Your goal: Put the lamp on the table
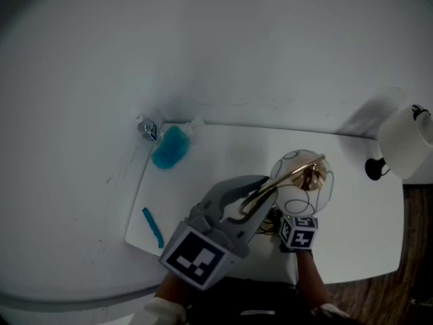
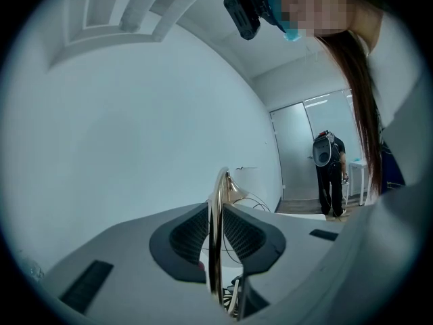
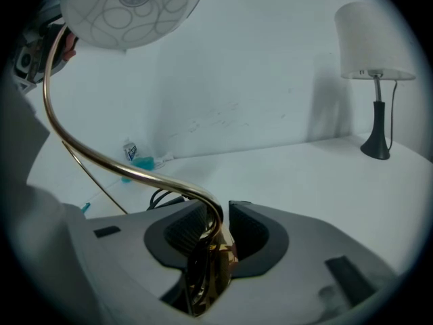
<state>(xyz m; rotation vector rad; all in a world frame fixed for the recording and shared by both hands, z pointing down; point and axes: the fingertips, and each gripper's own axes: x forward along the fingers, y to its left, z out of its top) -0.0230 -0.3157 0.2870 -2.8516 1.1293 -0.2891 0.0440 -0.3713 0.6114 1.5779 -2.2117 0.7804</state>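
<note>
Nearest us, above the front edge of the white table [image 1: 352, 208], our right gripper [image 3: 218, 217] stands with jaws apart around the low end of the lamp's gold stem [image 3: 140, 176], neither pad pressing, while our left gripper [image 2: 218, 215] is clamped on the stem's arch near the globe shade [image 1: 302, 181]. We cannot see whether the base rests on the table, so we would hold with the left until the lamp stands steady, minding its black cord [image 3: 162, 196] and the second lamp [image 1: 399, 144] at the table's far right corner.

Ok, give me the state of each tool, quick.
Left tool: closed on the lamp stem.
Right tool: open, the stem between its jaws, ungripped.
</note>
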